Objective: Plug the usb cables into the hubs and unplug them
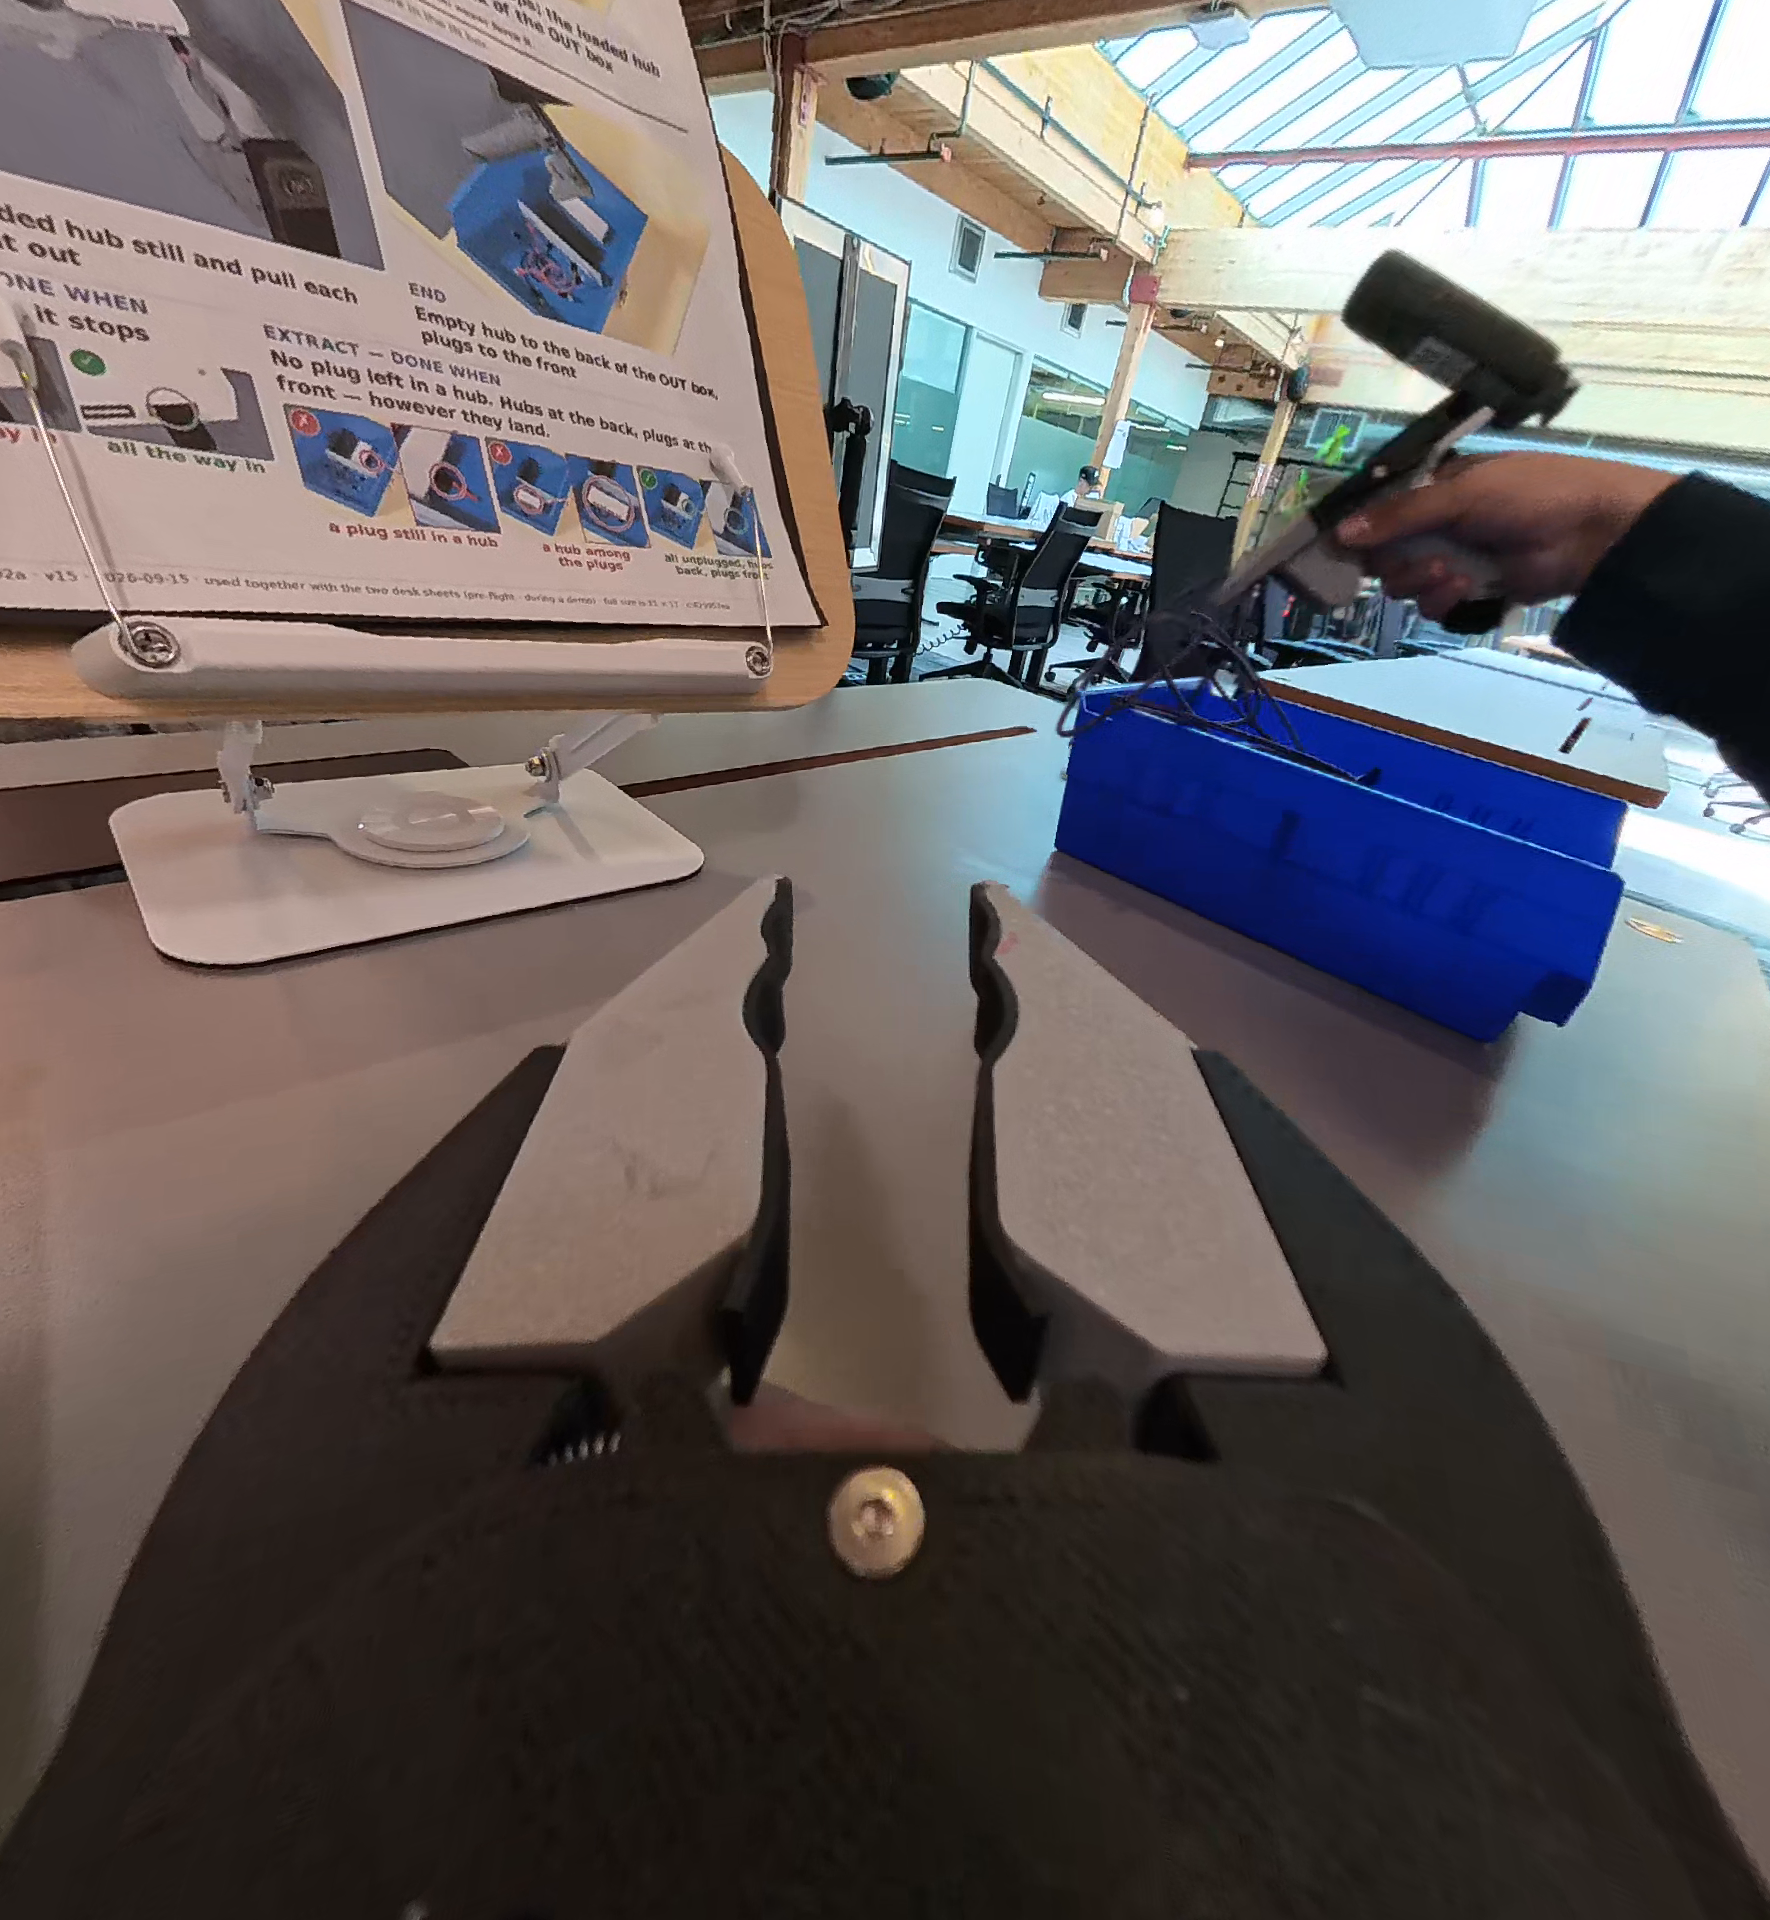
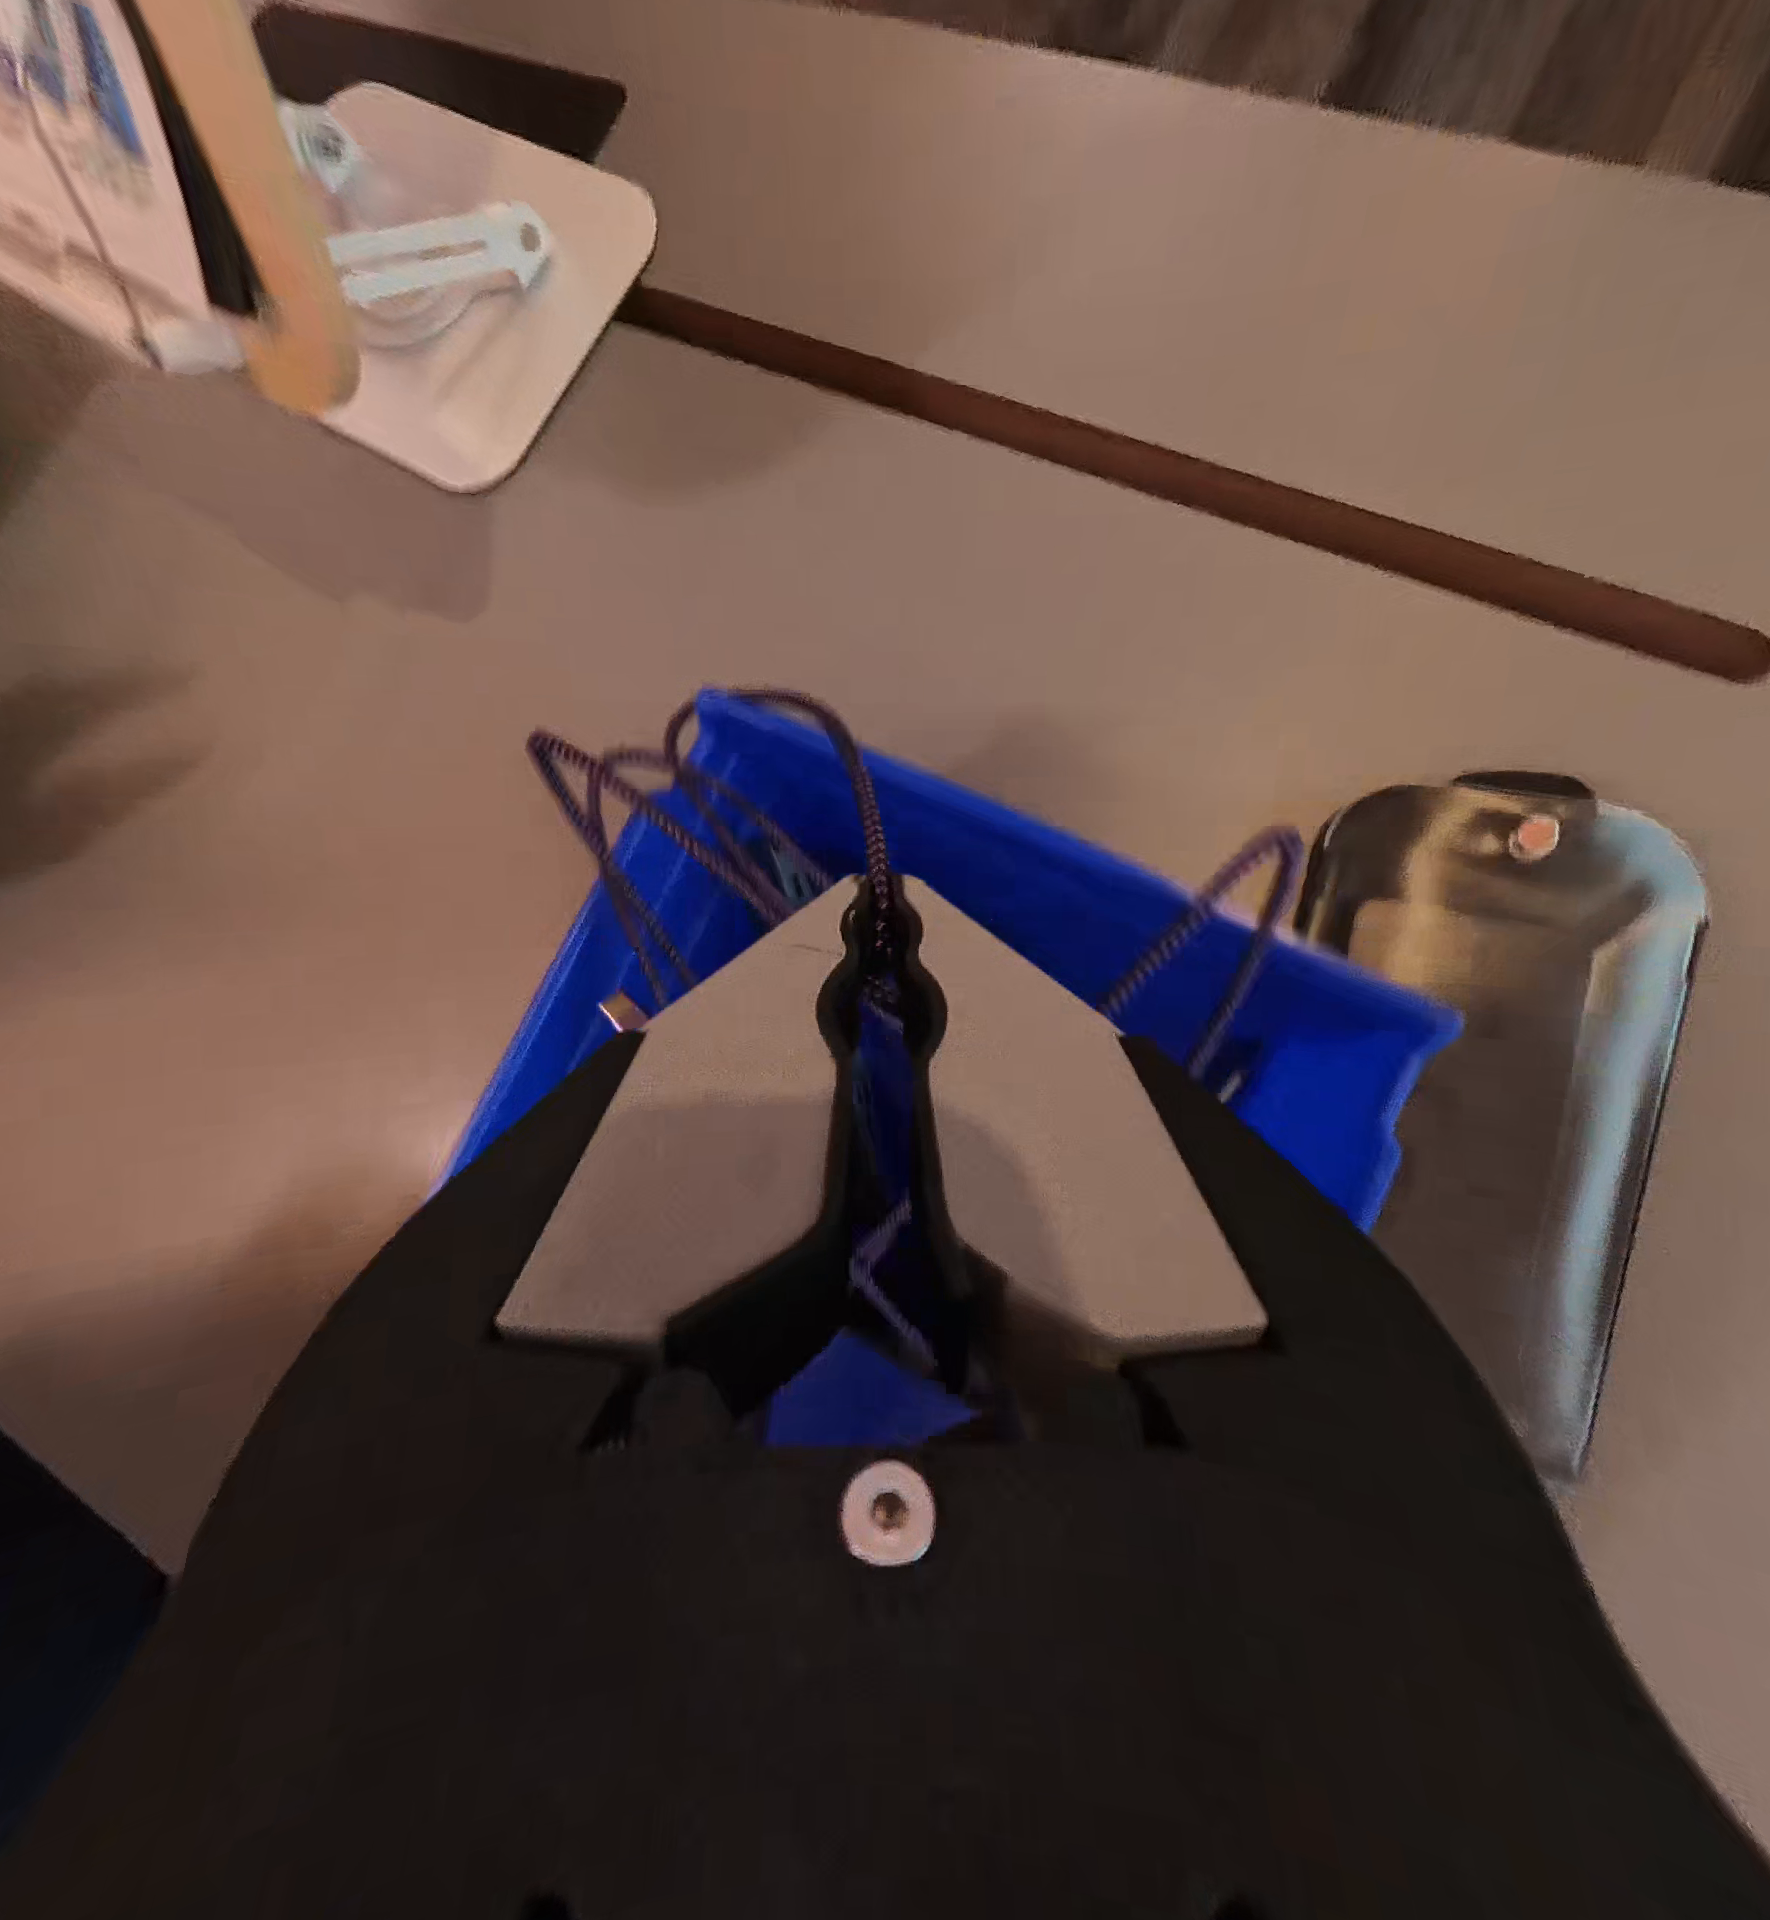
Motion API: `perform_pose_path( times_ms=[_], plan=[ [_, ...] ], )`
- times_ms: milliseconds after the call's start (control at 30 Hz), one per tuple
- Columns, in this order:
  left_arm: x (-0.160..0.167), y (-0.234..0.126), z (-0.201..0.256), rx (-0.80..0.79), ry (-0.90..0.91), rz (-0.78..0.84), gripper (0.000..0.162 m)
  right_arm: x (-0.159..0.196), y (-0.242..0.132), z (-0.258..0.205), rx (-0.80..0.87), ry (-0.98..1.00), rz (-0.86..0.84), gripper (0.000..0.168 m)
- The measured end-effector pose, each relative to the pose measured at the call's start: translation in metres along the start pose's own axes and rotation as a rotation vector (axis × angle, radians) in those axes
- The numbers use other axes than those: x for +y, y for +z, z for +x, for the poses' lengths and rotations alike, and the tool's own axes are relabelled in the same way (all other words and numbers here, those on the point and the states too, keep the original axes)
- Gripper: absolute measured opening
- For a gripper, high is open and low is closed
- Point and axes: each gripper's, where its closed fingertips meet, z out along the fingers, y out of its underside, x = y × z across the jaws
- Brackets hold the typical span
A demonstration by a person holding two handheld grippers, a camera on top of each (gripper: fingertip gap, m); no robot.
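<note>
My left gripper (image 1: 881, 904) is open and empty, low over the grey table (image 1: 445, 1091). To its right stands a blue bin (image 1: 1328, 873) with thin dark cables (image 1: 1236, 694) rising from it. A hand holds my right gripper (image 1: 1216, 606) above that bin. In the right wrist view, the right gripper (image 2: 881, 902) is shut on a dark braided USB cable (image 2: 865, 805) over the blue bin (image 2: 1026, 862). More cable loops (image 2: 600, 810) hang over the bin's rim, and a silver plug (image 2: 621, 1010) shows by the left finger. No hub is clearly visible.
An instruction sheet on a white stand (image 1: 413, 852) rises at the left back; it also shows in the right wrist view (image 2: 486, 312). A shiny metal object (image 2: 1504, 1091) lies right of the bin. A dark slot (image 2: 1172, 478) runs across the table. Office chairs stand beyond. Some 45 cm of space lies between my two pairs of fingers. My right gripper is the nearer one to the dark slot (image 2: 1172, 478): about 25 cm, against 55 cm.
</note>
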Motion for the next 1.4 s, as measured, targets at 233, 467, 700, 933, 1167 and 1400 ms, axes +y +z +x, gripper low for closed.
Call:
perform_pose_path(
  times_ms=[233,467,700,933,1167,1400],
  plan=[
    [0.002,0.002,0.005,0.008,0.02,-0.007,0.03,0.081,0.012,0.026,0.203,-0.054,-0.291,0.001],
    [0.008,0.002,-0.009,-0.037,0.025,-0.026,0.03,0.104,0.052,0.076,0.448,-0.15,-0.527,0.004],
    [0.007,0.003,-0.002,-0.014,0.025,-0.027,0.03,0.09,0.032,0.077,0.479,-0.146,-0.397,0.024],
    [0.004,0.001,-0.004,-0.021,0.023,-0.016,0.03,0.074,-0.004,0.068,0.427,-0.024,-0.275,0.058],
    [0.0,0.0,-0.001,-0.012,0.02,-0.003,0.03,0.05,-0.006,0.03,0.189,0.034,-0.087,0.05],
    [0.005,0.001,-0.004,-0.03,0.051,-0.021,0.03,0.035,0.051,0.015,0.225,-0.113,-0.1,0.014]
  ],
)
